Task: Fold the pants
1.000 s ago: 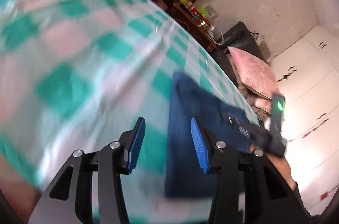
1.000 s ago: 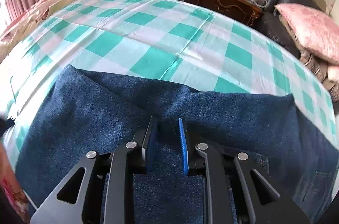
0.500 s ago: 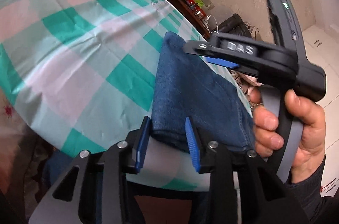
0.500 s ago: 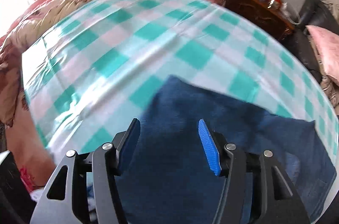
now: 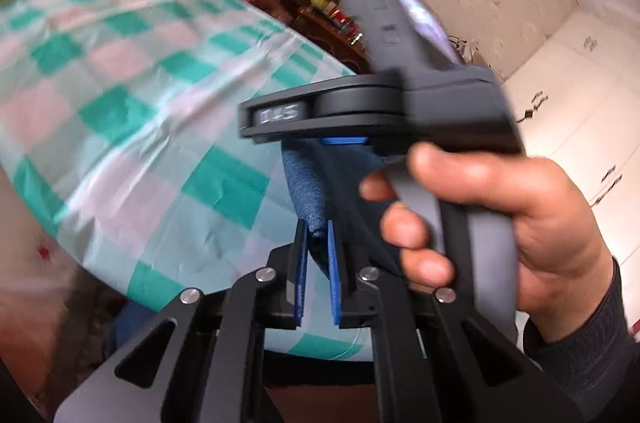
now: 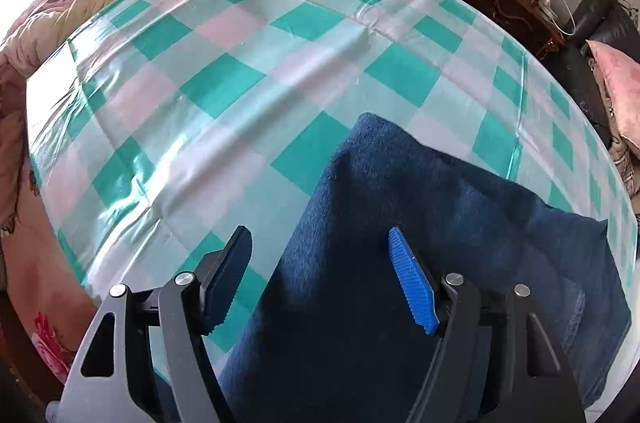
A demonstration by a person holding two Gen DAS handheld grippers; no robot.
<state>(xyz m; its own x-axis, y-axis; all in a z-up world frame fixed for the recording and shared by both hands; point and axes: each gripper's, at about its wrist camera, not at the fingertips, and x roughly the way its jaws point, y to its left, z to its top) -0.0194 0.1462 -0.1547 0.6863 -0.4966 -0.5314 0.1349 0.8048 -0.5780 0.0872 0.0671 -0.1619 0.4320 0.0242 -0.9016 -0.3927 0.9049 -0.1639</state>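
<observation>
pants [image 6: 400,263]: part-folded denim on the checked worktop [image 6: 240,63]
left hand-held gripper [image 5: 317,247]: clenched on the folded edge
right hand-held gripper [image 6: 320,279]: released, hovering
next: probably grab the far edge, fold again

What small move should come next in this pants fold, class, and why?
Probably the right gripper should close on the pants edge beneath it. Its jaws stand wide open over the blue fabric, while the left gripper is already shut on a bunched fold at the edge of the checked cloth, so only one side is held for lifting.
</observation>
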